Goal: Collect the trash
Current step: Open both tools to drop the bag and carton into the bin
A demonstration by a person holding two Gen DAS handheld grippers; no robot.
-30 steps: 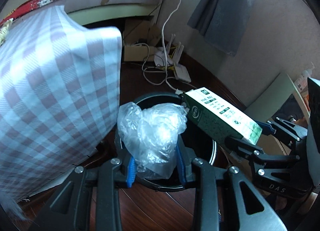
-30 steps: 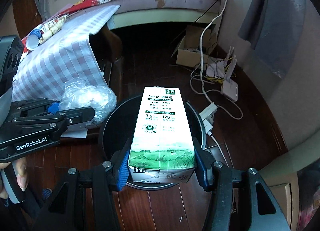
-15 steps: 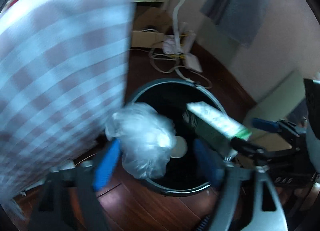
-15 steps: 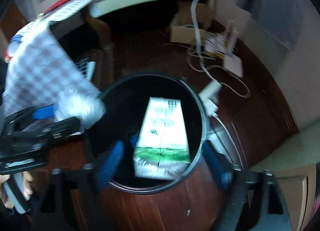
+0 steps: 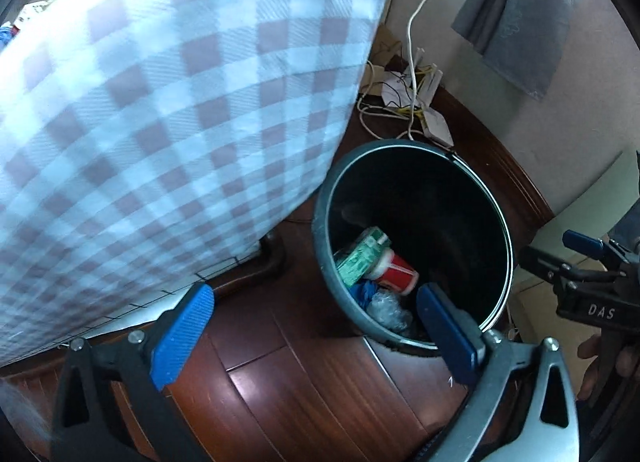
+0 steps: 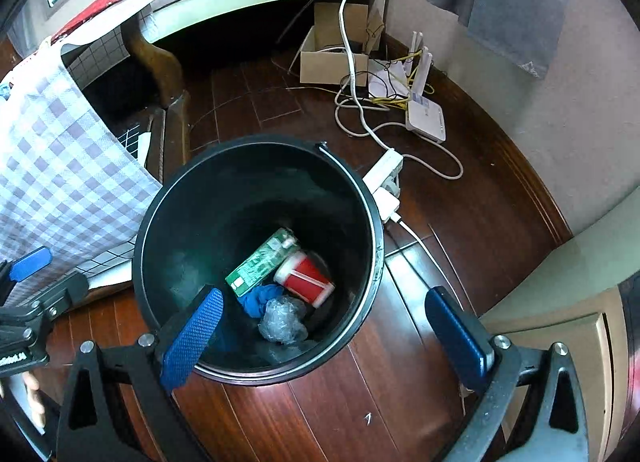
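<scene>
A: State the condition of both tools

B: The right gripper (image 6: 320, 338) has its fingers (image 6: 192, 340) spread wide with nothing between them, poised above the near rim of the bin (image 6: 374, 246). The left gripper (image 5: 316, 338) is likewise spread wide and empty, beside the bin and just under the hanging edge of the checked cloth (image 5: 160, 121)

A: Locate the trash

B: All of it lies at the bottom of the bin. Nearest is a crumpled plastic bag (image 6: 282, 322), touching a blue rag (image 6: 258, 300). Behind them a green carton (image 6: 262, 262) lies on its side against a red cup (image 6: 306, 278)

A: Handling properties, should any item need to be taken out or pressed down?

B: Judged from appearance: the bag is very light, soft and slippery; pinch a bunched fold, not a single layer. The rag is soft; grip the thickest wad. The carton is light and fairly stiff but will dent; close across its narrow faces near the middle. The cup is thin and crushable; take it lightly at the rim end

A: Hazards further out?

B: Beyond the bin a power strip (image 6: 386, 173) and white cables (image 6: 360, 117) lie on the wooden floor (image 6: 440, 221); keep the bin and tools off them
</scene>
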